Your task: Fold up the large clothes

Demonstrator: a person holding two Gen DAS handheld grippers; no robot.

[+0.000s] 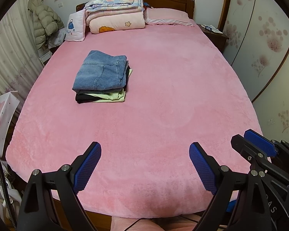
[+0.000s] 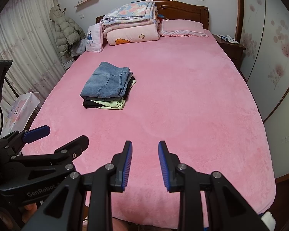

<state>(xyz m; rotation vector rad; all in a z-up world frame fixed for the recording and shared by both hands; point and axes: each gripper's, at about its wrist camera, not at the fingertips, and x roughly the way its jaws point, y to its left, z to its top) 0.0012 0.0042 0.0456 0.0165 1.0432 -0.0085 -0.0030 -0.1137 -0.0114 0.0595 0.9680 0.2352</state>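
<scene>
I hold my left tool (image 1: 145,165) over the near end of the bed (image 1: 163,105), and its two blue pads stand far apart with nothing between them, so it is released. My right tool (image 2: 145,165) is beside it, a little to the right; its pads stand closer together, but there is a clear gap and only the pink cover shows through it, so it grasps nothing.

The folded clothes (image 1: 102,77) lie in one neat stack on the left half of the bed, well apart from both tools. The jeans (image 2: 106,82) are on top, and under them I see a dark piece and a pale green one.

I judge that the folding of these pieces is finished and I am between steps. I see no unfolded garment on the bed in either view. The next move, I think, calls for bringing a new large garment and spreading it flat on the free pink area before me. If there is no more, the work ends here.
</scene>
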